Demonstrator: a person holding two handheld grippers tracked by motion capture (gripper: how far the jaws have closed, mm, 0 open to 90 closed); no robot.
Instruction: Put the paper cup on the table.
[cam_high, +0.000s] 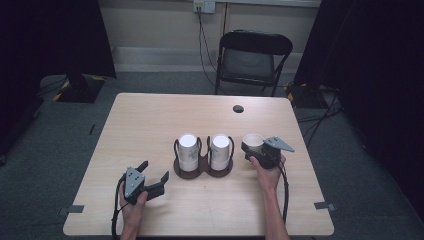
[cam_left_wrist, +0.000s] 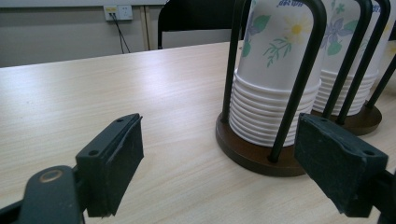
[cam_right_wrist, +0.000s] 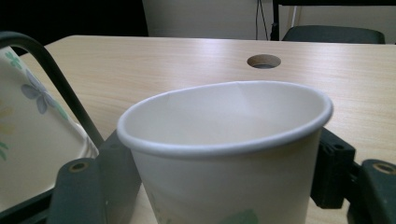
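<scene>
Right claw has a single paper cup upright between its jaws, just right of the two-post cup holder on the worktop; the rim is slightly out of round, so the pads appear to press its wall, though whether the base has reached the wood is hidden. Left claw rests released near the front-left, jaws spread, nothing between them, aimed at the holder's near stack of cups. Risks, as judged: thin paper wall could crease or collapse under a hard squeeze; letting go before the base sits flat could tip the light cup; a sideways drift could knock it into the black wire hoops. Cups are white, rolled-lip, tapered, printed with pale flowers and leaves, nested tightly with ribbed rims showing. Holder base is dark round wood; worktop is pale wood-grain laminate, smooth, with a cable hole.
</scene>
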